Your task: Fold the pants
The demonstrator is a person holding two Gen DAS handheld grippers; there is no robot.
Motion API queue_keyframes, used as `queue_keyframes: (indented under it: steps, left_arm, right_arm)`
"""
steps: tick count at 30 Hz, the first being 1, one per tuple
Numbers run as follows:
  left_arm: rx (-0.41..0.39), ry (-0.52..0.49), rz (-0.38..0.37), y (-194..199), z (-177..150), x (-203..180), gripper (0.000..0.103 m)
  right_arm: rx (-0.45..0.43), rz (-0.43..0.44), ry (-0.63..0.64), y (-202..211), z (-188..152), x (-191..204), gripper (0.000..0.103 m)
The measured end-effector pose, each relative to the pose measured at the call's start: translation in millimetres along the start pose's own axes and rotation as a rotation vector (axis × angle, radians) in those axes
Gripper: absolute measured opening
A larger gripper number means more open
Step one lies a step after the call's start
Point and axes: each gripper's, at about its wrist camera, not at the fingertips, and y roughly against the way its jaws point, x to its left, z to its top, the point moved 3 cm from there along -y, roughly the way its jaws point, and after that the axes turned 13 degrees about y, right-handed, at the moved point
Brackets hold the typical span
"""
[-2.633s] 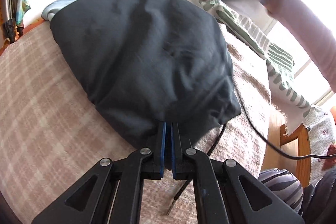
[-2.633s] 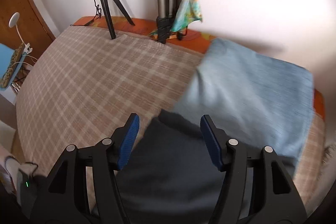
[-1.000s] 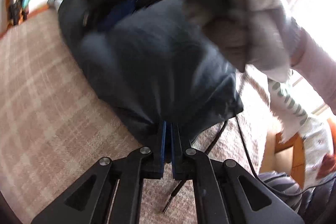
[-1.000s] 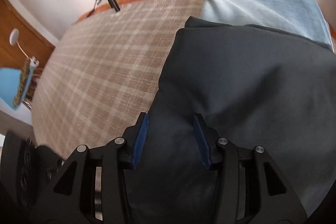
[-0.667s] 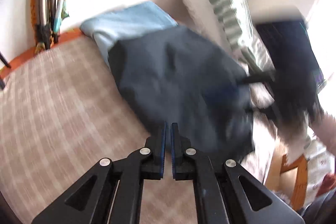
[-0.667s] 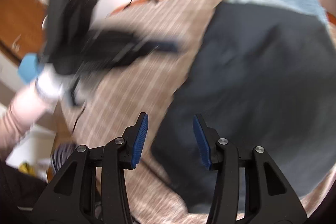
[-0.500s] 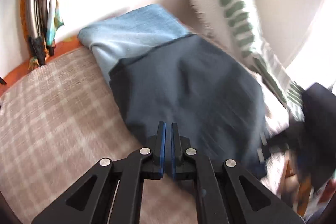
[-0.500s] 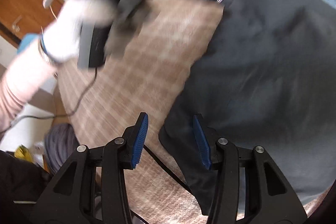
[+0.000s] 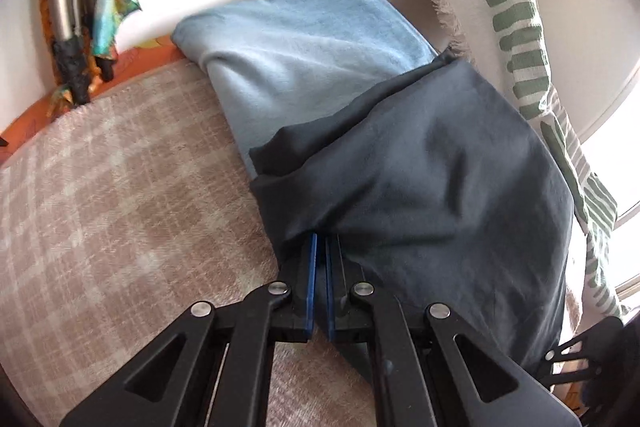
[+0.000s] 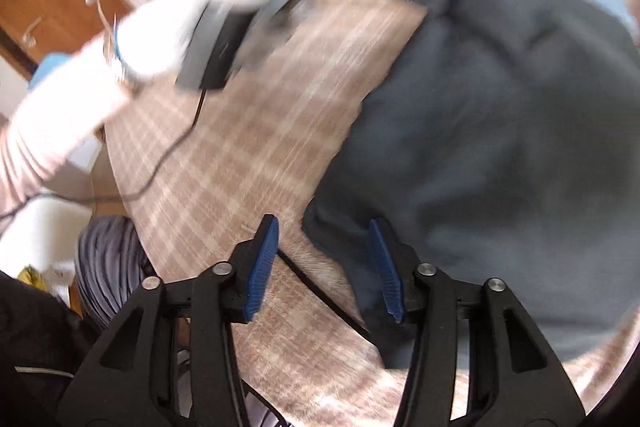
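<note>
Left tool (image 9: 319, 247), low in the frame's centre, is pressed together with the dark pants' (image 9: 420, 179) edge draped over its tips. Right tool (image 10: 322, 263) has just been opening; its jaws stand apart over the pants' corner on the checked blanket (image 10: 248, 155).

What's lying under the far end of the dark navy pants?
A folded light blue cloth shows under the dark navy pants' far edge, on the beige plaid cover. How far it runs beneath the pants is hidden.
</note>
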Motion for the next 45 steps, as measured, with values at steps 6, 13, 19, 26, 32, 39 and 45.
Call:
queue_keyframes:
  steps: [6,13,19,26,32,39,45]
  left_arm:
    - [-0.01,0.071,-0.084,38.6,-23.7,8.0,0.002]
    - [0.149,0.137,-0.102,24.4,-65.1,8.6,0.001]
    - [0.139,0.191,-0.126,14.2,-67.5,12.7,0.002]
    - [0.149,0.307,-0.25,31.1,-69.8,30.8,0.002]
    - [0.134,0.244,-0.208,20.0,-79.4,18.4,0.002]
    - [0.092,0.235,-0.247,12.4,-68.7,17.4,0.002]
    - [0.046,0.251,-0.246,6.7,-61.2,22.4,0.002]
  right_arm:
    - [-0.196,-0.187,-0.158,80.0,-13.6,-65.2,0.09]
    - [-0.177,-0.247,-0.373,90.8,-41.3,-153.2,0.1]
    - [-0.132,-0.15,-0.455,61.0,-48.9,-187.1,0.101]
    - [-0.099,-0.146,-0.441,39.2,-48.3,-194.5,0.103]
    - [-0.094,-0.179,-0.398,29.3,-34.0,-193.4,0.103]
    - [-0.11,-0.132,-0.335,21.6,-24.6,-189.1,0.099]
    - [-0.171,-0.125,-0.383,22.4,-27.1,-187.6,0.067]
